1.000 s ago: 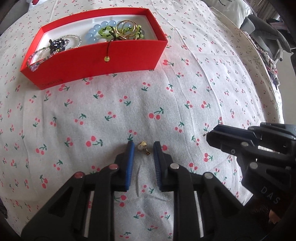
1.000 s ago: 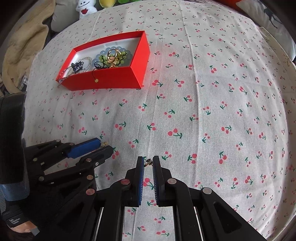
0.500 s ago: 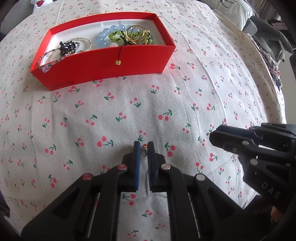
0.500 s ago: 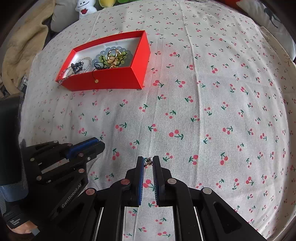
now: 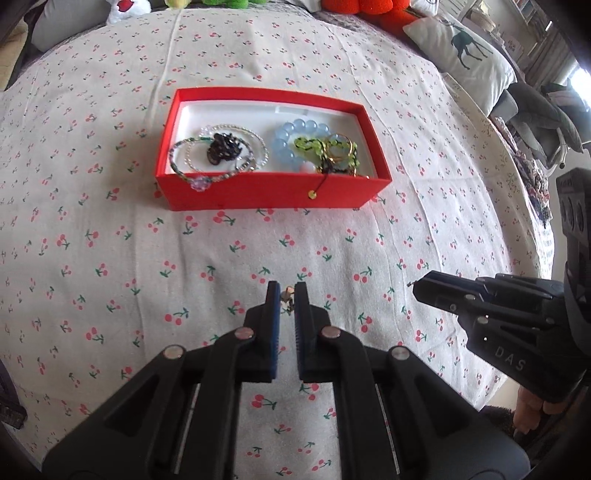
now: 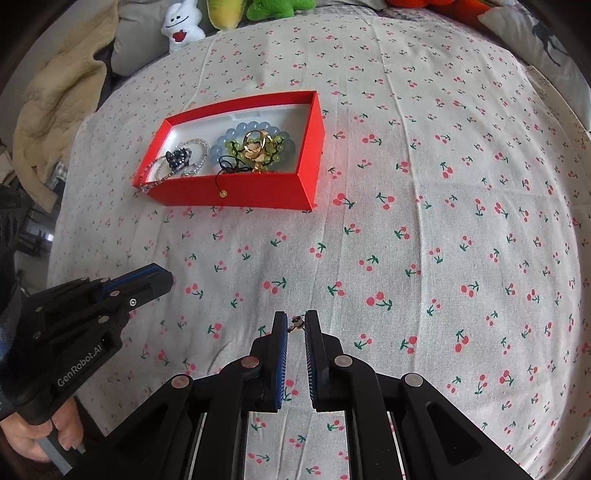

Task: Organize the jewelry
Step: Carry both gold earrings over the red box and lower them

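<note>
Both grippers angle steeply down over the cherry-print bed cover. The red box lies toward its far edge, holding bead bracelets. Left gripper, marked "GenRobot.AI", has just closed onto a small earring. Right gripper, marked "DAS", pinches another earring.

Box sits toward the cloth's far edge; bracelets in its left half, beads and rings in its right. Plush toys and pillow lie beyond the far edge (pillow at the far right corner).
</note>
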Action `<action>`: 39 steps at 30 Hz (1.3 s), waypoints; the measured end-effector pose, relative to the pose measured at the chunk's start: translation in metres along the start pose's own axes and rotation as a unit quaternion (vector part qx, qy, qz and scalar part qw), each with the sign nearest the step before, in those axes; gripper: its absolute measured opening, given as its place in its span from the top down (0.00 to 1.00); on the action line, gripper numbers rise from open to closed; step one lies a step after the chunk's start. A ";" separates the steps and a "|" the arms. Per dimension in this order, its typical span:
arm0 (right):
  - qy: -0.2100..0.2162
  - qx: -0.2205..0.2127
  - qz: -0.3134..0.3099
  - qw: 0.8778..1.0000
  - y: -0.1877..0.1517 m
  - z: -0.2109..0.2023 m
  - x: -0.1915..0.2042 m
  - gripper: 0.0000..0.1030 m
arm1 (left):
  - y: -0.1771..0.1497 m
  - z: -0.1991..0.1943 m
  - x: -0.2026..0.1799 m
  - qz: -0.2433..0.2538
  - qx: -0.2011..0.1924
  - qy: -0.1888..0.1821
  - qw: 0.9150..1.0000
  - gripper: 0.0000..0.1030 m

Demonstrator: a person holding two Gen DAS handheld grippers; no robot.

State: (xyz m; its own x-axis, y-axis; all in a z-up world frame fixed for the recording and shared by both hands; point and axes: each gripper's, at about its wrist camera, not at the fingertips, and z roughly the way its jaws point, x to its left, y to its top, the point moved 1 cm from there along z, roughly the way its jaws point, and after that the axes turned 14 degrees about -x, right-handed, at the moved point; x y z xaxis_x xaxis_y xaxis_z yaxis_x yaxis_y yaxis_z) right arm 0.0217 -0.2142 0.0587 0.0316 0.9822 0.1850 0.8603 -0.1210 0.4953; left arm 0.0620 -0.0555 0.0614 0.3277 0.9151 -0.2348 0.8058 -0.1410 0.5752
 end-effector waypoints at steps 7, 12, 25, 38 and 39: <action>0.018 -0.027 0.015 0.999 0.021 -0.002 0.010 0.91 | 0.025 -0.013 0.025 -0.038 -0.032 0.002 0.999 0.92; 0.023 -0.050 0.024 0.998 0.037 -0.003 0.014 0.91 | 0.040 -0.015 0.029 -0.048 -0.053 -0.010 0.997 0.92; 0.033 -0.115 0.066 0.991 0.077 0.016 0.007 0.91 | 0.073 0.025 0.014 -0.033 -0.099 -0.044 0.994 0.92; 0.039 -0.121 0.096 0.987 0.092 0.042 -0.011 0.90 | 0.081 0.056 0.019 -0.055 -0.102 -0.027 0.993 0.88; 0.038 -0.121 0.095 0.987 0.092 0.042 -0.011 0.90 | 0.081 0.055 0.019 -0.055 -0.103 -0.025 0.993 0.86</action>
State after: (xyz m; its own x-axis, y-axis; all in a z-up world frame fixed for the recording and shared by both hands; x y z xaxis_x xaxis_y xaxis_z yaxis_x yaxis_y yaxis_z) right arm 0.1219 -0.2297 0.0668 0.1340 0.9261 0.3527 0.6957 -0.3414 0.6320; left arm 0.1605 -0.0699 0.0603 0.2712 0.9003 -0.3405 0.7220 0.0437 0.6905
